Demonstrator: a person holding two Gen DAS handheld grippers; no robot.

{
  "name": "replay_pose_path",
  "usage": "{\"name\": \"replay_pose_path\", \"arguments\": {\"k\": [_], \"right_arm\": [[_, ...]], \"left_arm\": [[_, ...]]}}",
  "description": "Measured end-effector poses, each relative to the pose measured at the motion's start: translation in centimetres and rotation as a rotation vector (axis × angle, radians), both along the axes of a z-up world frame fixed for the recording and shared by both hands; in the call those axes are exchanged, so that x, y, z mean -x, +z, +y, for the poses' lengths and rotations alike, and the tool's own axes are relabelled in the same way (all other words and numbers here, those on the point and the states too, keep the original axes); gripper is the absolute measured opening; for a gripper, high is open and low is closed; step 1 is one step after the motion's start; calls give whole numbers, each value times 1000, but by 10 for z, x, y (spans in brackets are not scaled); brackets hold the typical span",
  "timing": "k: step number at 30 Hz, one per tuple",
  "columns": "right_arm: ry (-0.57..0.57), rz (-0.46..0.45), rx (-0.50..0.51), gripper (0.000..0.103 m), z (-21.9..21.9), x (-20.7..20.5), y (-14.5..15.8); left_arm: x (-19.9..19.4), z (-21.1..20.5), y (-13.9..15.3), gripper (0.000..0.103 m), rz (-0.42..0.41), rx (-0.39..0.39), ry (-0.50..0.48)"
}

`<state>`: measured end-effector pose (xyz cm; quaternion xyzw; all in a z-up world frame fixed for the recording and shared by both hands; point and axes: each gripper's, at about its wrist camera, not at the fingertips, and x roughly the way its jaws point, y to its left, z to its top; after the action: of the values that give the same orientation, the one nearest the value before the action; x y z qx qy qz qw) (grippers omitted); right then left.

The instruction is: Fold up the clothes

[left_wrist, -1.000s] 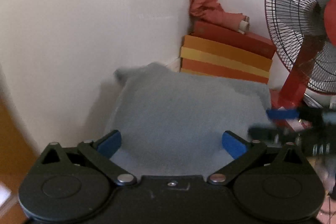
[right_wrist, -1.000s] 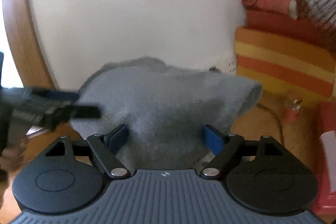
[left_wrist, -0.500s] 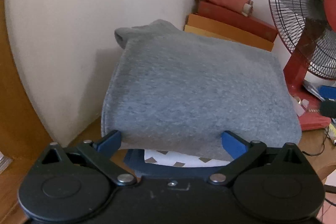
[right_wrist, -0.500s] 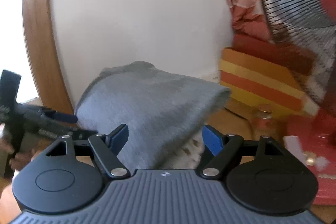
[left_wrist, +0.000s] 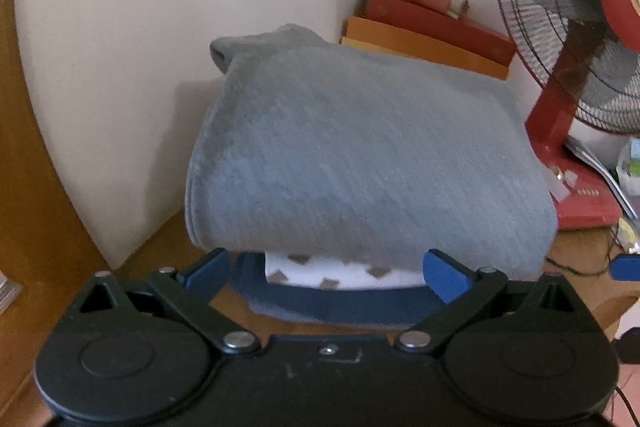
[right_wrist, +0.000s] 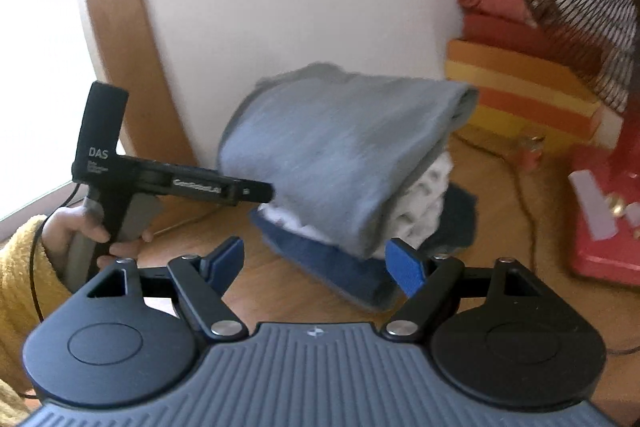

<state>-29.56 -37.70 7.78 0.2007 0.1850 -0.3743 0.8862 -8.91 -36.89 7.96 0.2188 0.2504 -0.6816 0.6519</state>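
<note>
Though folded, soft ribbed grey garment point(left_wrist: 360, 155)

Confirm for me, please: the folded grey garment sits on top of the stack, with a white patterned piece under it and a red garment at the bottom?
Not quite: the bottom piece is dark blue, not red, as the right wrist view shows. The folded grey garment does sit on top, with the white patterned piece under it.

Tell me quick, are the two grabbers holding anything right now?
Left gripper: open, holding nothing; the grey cloth sits just ahead of it.
Right gripper: open, holding nothing.
</note>
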Motion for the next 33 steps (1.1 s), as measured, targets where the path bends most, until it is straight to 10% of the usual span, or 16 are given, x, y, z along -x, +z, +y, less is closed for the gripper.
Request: {"name": "replay_pose_path", "arguments": {"k": [33], "right_arm": [[-29, 89, -131, 82, 80, -37, -43]], "left_arm": [[3, 99, -32, 103, 90, -145, -19]]}}
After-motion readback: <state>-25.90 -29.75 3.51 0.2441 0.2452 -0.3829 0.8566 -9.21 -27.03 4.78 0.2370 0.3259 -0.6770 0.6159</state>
